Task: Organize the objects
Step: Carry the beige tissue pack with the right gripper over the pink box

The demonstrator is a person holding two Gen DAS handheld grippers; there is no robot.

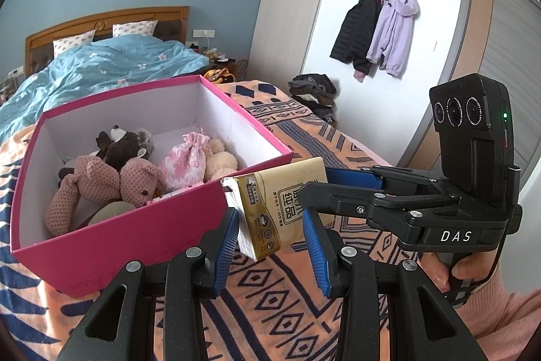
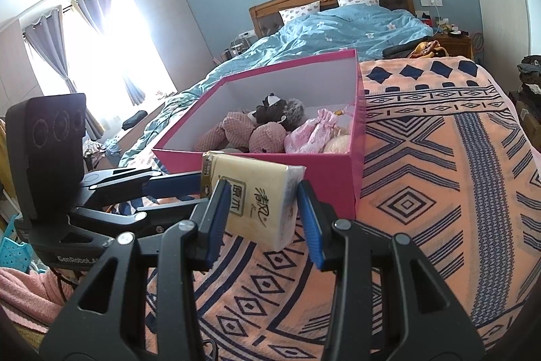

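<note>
A gold tissue pack (image 1: 270, 205) hangs in the air just in front of the pink box's (image 1: 118, 229) near right corner. In the left wrist view my left gripper (image 1: 270, 222) is shut on it, blue pads at its two sides. My right gripper (image 1: 321, 183) reaches in from the right and clamps the pack's far end. In the right wrist view the right gripper (image 2: 260, 198) pinches the tissue pack (image 2: 257, 188), and the left gripper (image 2: 199, 192) meets it from the left. The pink box (image 2: 338, 178) holds a pink bear (image 2: 263, 137), a dark plush (image 1: 121, 144) and a pink pouch (image 1: 186, 161).
The box stands on an orange patterned blanket (image 2: 422, 192) across the foot of a bed with a blue duvet (image 2: 338, 26). A hand in a pink sleeve (image 1: 500, 310) holds the right gripper. Coats (image 1: 378, 29) hang on the wall above a clothes pile (image 1: 314, 93).
</note>
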